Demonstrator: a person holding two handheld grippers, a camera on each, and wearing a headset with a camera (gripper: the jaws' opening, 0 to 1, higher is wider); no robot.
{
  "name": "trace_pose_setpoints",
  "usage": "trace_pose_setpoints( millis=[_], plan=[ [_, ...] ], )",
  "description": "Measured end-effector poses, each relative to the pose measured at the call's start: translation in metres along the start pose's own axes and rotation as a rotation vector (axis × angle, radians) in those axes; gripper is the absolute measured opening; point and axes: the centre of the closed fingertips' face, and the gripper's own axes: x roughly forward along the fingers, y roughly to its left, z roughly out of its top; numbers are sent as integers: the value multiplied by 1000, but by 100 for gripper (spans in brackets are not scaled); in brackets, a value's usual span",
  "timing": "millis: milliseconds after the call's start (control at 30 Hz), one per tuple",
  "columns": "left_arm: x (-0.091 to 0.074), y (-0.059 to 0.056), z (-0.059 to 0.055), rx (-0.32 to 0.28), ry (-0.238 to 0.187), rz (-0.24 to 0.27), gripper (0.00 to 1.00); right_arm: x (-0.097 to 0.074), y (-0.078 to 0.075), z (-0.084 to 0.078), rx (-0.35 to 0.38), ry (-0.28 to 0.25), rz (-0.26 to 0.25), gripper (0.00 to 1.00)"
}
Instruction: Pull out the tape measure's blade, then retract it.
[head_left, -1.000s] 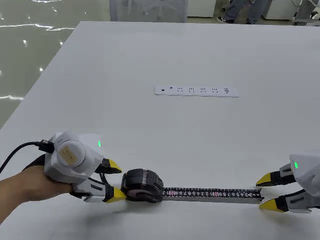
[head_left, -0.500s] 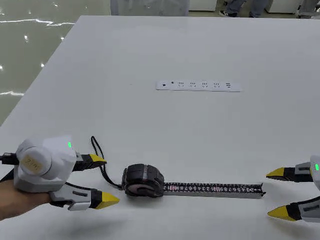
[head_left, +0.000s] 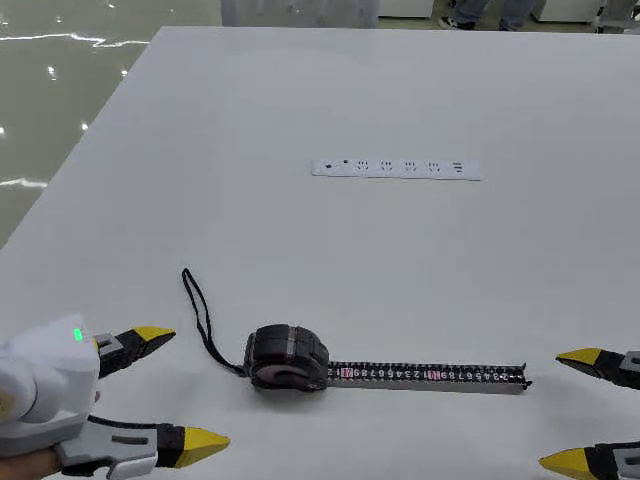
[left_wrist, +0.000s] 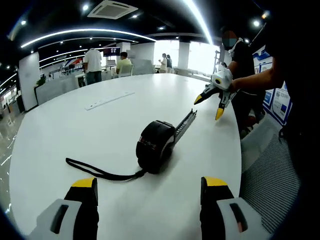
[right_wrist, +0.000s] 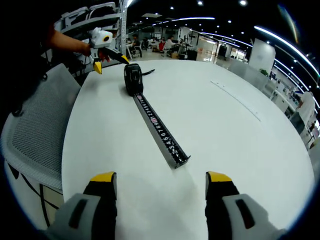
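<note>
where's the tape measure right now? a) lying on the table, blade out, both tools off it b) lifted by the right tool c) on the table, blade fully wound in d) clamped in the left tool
a: the tape measure lies on the white table with its blade extended, while the left tool and right tool are open and apart from it.

Right gripper (head_left: 552, 408) cut off by head view's right edge.

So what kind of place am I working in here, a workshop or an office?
Most likely a large open-plan office or lab hall: a broad white table with a power strip on it, a mesh office chair beside it, and people further back under ceiling strip lights.
</note>
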Motion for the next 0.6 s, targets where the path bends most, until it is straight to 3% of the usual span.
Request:
trace_pose_setpoints(
  millis=[200, 333, 600],
  plan=[
    [-1, -1, 0, -22, -18, 23, 86, -1, 5, 4, 23, -23, -12, 80],
    [-7, -8, 5, -60, -90, 96, 89, -7, 14, 14, 142, -102, -110, 86],
    [-7, -16, 2, -85, -125, 132, 93, -10, 22, 18, 203, -148, -162, 93]
  ],
)
